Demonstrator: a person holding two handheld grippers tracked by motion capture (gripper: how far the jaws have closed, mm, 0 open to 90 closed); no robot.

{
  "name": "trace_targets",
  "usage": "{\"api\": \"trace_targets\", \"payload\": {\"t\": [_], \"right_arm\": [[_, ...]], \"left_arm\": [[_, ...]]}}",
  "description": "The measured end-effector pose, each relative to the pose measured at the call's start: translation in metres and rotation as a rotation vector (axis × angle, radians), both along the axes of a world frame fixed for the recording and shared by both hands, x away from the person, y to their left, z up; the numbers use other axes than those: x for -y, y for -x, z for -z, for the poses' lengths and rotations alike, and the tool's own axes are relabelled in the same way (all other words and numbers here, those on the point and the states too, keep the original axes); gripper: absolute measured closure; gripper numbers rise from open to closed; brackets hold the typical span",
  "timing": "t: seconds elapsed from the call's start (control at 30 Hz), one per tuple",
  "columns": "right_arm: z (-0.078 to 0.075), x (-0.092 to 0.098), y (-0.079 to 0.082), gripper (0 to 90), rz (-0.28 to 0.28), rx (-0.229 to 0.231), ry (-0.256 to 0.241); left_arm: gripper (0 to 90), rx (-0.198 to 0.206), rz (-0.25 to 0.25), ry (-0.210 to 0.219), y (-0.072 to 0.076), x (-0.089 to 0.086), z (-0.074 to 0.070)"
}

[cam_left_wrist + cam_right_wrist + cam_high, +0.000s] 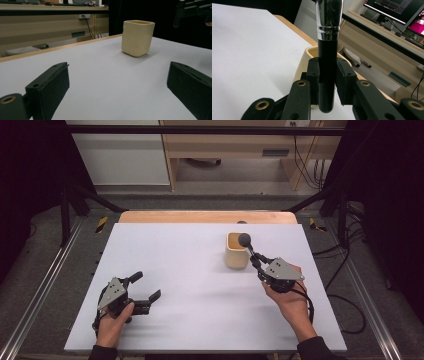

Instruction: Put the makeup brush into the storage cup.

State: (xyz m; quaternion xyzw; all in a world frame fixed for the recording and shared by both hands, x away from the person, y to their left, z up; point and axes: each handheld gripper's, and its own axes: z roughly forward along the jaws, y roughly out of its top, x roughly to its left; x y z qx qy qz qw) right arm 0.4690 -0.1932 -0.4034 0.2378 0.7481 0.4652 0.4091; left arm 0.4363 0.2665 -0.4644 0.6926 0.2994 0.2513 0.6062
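A brush with a black handle (327, 50), a silver ferrule and a dark round head (244, 239) is clamped in my right gripper (256, 261), which is shut on the handle (327, 75). The brush tilts up and away, with its head over the near rim of a cream square cup (236, 256) (137, 37) (308, 56). The cup stands upright on the white table (200, 270), right of centre. My left gripper (147, 285) (117, 87) rests open at the near left with nothing between its jaws, which point toward the cup.
The table has a wooden strip along its far edge (207, 217). Black frame bars and cables flank both sides. A wooden desk (240, 145) stands beyond, with monitors (392, 7) on it.
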Motion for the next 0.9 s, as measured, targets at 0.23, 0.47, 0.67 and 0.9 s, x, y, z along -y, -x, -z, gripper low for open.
{"api": "trace_targets", "payload": {"t": [0.23,0.47,0.67,0.9], "right_arm": [[-0.003,-0.002,-0.004,74.4,0.003,-0.006,-0.02],[-0.004,-0.005,-0.009,74.4,0.003,-0.01,-0.03],[-0.003,-0.005,-0.013,74.4,0.014,-0.017,-0.051],[-0.005,-0.006,-0.016,74.4,0.024,-0.021,-0.061]], "left_arm": [[4.0,0.003,-0.004,0.007,0.0,-0.003,0.0],[4.0,0.003,-0.005,0.006,0.001,-0.003,0.0],[4.0,0.009,-0.009,0.013,0.001,-0.004,-0.001],[4.0,0.012,-0.01,0.013,0.001,-0.005,-0.001]]}}
